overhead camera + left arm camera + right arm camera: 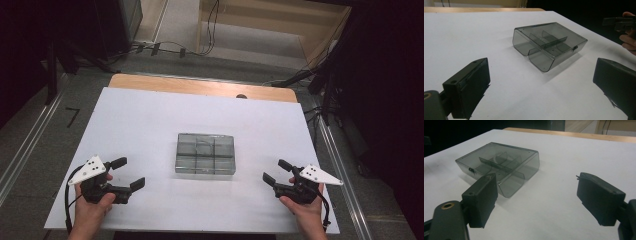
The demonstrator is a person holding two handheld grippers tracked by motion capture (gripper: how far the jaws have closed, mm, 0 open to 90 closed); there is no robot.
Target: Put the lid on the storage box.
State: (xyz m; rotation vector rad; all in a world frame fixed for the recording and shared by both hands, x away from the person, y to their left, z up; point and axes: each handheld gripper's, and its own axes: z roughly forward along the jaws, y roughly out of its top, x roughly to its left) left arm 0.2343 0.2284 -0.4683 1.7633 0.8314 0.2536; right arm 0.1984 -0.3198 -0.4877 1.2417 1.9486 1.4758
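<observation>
The smoke-grey clear plastic compartment box (pixel 205 153) lies flat at the middle of the white worktop (pixel 135 125), lid down and shut as far as I can tell, with its inner dividers showing through the top. From my left tongs view its small latch (pixel 574 48) sits on the side wall toward my right hand.

My left tongs (pixel 127 173) hover off the box's left side, a little nearer me than the box, jaws spread wide with nothing between them. My right tongs (pixel 278 171) hover off the box's right side, likewise nearer me, jaws also well apart and empty. Neither touches the box; both point inward at it, one from each flank.

I judge this to be the approach step: both tongs set open and aimed, nothing gripped yet. The box looks light and slick, so a one-sided push would likely slide it across the smooth worktop. The next move, as I read it, calls for bringing both tongs in toward the box together: one to steady a wall or corner, the other to reach the latch side. The jaws need to come in low enough to straddle the box's edge rather than ride over the lid.
</observation>
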